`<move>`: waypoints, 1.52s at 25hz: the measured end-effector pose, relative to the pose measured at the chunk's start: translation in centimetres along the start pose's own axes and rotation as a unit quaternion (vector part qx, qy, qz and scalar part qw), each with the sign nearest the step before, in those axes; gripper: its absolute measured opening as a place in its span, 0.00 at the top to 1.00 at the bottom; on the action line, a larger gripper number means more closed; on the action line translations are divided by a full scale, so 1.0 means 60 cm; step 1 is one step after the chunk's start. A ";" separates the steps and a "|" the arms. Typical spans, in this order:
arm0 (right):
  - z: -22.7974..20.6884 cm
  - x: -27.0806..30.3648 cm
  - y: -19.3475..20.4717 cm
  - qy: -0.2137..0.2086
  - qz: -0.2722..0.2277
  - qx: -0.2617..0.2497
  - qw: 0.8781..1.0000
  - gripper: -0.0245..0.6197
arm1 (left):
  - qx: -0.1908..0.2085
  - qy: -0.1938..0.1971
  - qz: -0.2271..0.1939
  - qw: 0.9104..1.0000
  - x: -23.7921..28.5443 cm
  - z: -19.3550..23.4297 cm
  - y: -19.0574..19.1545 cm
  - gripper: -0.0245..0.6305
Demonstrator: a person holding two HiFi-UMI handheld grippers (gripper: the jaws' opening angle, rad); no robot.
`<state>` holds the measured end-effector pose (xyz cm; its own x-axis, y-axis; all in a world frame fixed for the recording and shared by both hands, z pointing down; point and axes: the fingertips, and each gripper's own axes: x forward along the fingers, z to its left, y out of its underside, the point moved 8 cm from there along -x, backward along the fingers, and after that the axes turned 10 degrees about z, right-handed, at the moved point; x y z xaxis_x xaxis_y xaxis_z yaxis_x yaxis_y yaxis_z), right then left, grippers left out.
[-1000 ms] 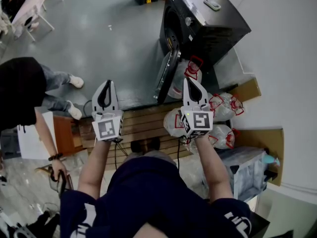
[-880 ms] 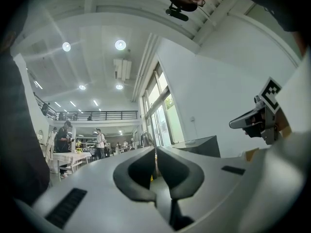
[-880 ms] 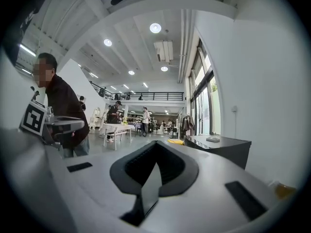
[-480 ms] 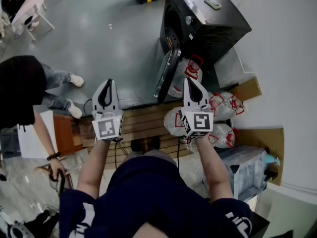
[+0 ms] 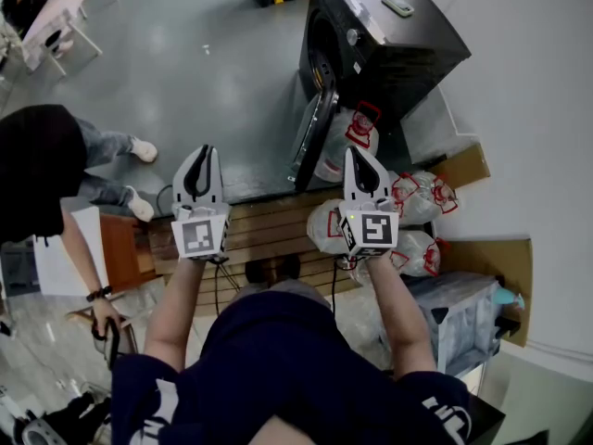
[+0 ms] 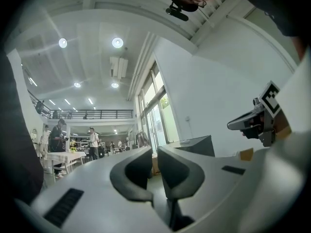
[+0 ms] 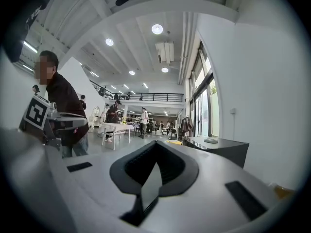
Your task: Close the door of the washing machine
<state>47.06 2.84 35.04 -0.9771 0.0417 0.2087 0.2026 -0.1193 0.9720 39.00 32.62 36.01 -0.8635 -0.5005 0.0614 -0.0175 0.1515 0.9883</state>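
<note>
No shift: door (image 5: 313,142) beyond right tongs (image 5: 358,152)

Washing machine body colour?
Black. The washing machine shows best in the head view.

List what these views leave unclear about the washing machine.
- Drum inside the black washing machine: head view, too dark and steeply angled.
- Its round open door: edge-on in head view; not visible past the jaws in either gripper view.
- Small grey object on top: too small to identify.
</note>
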 end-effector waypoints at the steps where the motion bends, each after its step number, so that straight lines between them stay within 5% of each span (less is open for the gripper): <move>1: -0.001 0.000 0.001 -0.001 0.000 0.001 1.000 0.93 | -0.002 0.002 0.001 1.000 0.001 -0.001 0.001 0.91; 5: -0.003 -0.001 0.002 -0.005 0.000 0.004 1.000 0.93 | -0.005 0.017 0.002 1.000 0.003 -0.004 0.004 0.90; 8: -0.006 -0.001 0.006 -0.007 -0.001 0.005 1.000 0.93 | 0.003 0.043 0.002 0.999 0.010 -0.011 0.007 0.74; 19: -0.021 -0.013 0.011 -0.006 0.000 0.012 1.000 0.93 | 0.001 0.113 0.009 0.994 0.028 -0.041 0.019 0.50; 38: -0.051 -0.045 0.055 0.002 0.020 0.031 0.999 0.93 | 0.039 0.203 0.061 0.977 0.081 -0.145 0.094 0.45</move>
<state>50.16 -0.67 37.34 -0.9686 0.0340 0.2464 0.2441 -0.0593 0.9679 39.07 23.65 43.11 -0.5913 -0.7687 0.2439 0.0216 0.2872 0.9576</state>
